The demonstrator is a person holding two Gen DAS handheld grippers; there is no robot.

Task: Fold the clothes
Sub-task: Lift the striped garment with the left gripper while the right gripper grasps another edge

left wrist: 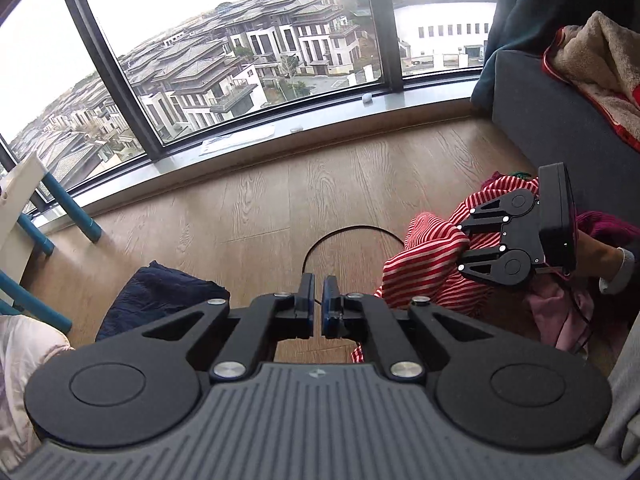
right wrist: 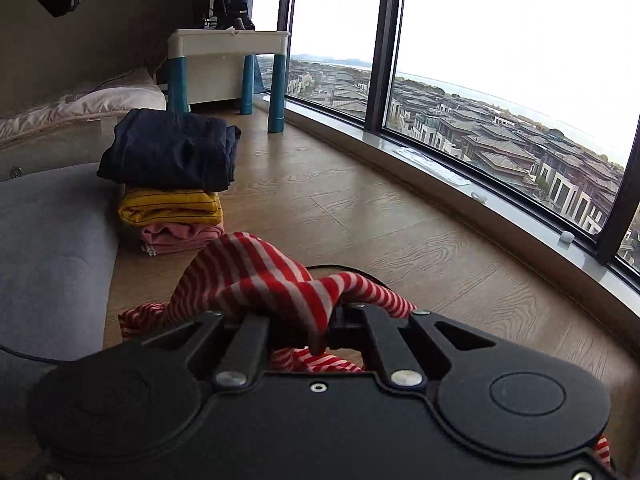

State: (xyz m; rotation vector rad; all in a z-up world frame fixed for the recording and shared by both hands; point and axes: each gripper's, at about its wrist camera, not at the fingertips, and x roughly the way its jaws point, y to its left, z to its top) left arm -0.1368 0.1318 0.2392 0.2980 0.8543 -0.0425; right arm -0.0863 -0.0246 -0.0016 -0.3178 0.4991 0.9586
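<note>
Two claws: right claw [right wrist: 320, 320] pinching bunched red/white striped garment [right wrist: 256, 276], left claw [left wrist: 319, 300] pressed together, empty.

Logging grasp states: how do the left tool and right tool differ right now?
Left tool: fingers nearly together, nothing between them, over bare wood floor. Right tool: clamped on the red-striped garment, cloth bunched over its fingers. Left points toward the window; right points toward the folded stack. Both share the same black linkage build.

A wooden floor [right wrist: 360, 216] beside tall windows carries a stack of folded clothes [right wrist: 172, 184], navy atop yellow atop pink, and a white table with blue legs [right wrist: 228, 68].
</note>
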